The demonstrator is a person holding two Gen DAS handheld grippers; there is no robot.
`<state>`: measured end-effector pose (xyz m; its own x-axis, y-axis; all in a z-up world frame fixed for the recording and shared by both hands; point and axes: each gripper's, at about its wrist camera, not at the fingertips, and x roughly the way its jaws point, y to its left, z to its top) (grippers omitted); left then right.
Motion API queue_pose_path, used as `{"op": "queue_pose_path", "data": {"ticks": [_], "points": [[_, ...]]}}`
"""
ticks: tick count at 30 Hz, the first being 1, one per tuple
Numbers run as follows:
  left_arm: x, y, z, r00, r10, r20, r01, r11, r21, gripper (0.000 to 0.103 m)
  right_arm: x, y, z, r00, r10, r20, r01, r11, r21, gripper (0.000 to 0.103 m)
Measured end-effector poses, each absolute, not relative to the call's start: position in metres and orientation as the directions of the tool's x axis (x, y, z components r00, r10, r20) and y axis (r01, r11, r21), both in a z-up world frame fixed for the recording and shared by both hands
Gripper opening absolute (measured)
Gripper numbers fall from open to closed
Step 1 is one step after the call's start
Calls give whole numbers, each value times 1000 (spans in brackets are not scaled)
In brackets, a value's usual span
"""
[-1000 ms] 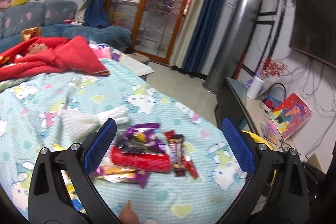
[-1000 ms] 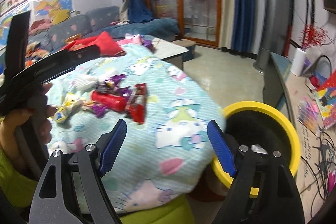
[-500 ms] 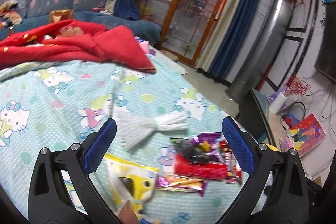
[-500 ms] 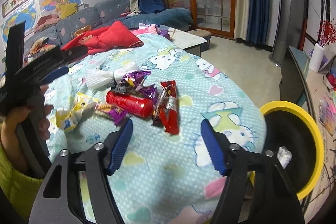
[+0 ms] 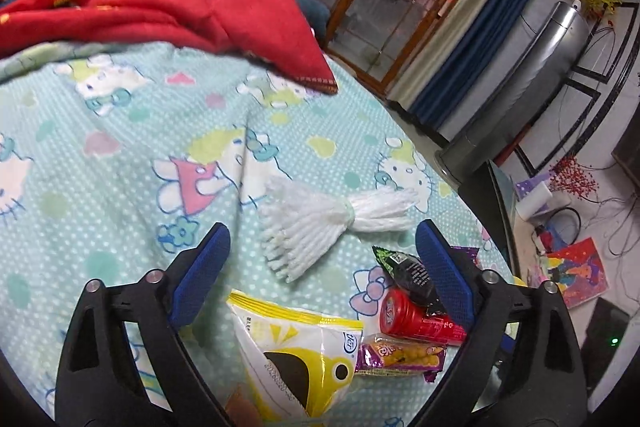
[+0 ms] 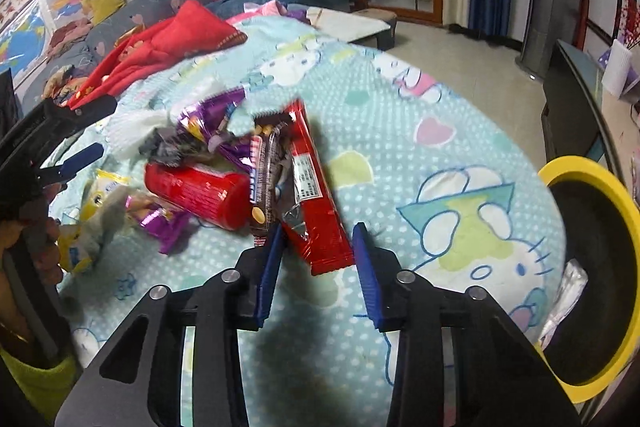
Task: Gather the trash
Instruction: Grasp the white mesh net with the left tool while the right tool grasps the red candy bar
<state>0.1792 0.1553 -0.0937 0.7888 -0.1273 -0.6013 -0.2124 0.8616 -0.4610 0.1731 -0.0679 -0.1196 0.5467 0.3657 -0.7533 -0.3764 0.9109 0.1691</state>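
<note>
Between my right gripper's point(image 6: 317, 251) half-closed jaws lies the red wrapper's point(image 6: 316, 203) end, seemingly not yet pinched; my left gripper point(image 5: 320, 267) gapes over the yellow packet point(image 5: 296, 351). Beyond, most trash remains; the yellow-rimmed bin point(image 6: 592, 259) holds something pale.

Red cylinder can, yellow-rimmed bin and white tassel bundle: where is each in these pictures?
red cylinder can point(image 6: 196, 193): right wrist view, on its side wall.
yellow-rimmed bin point(image 6: 576, 169): right wrist view, on the yellow rim.
white tassel bundle point(image 5: 316, 223): left wrist view, on the fanned strands.
</note>
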Motion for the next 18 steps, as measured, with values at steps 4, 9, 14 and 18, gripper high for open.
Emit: {"op": "queue_pose_path", "data": {"ticks": [4,9,14,18], "points": [[189,157,-105,764,-172,-621,-210,844,-493,68,172,-69,-121,552,372,-746,-396,905,158,27],[192,160,-109,760,-189,-622,-212,833,-512,52,173,-75,-121,542,380,-749,-390,904,176,23],[193,165,-114,749,-196,-633,-227,822,-523,22,172,-74,-120,540,377,-752,-390,904,173,22],[192,166,-115,749,-207,-629,-220,818,-531,10,171,-74,-120,536,377,-755,-390,904,174,21]]}}
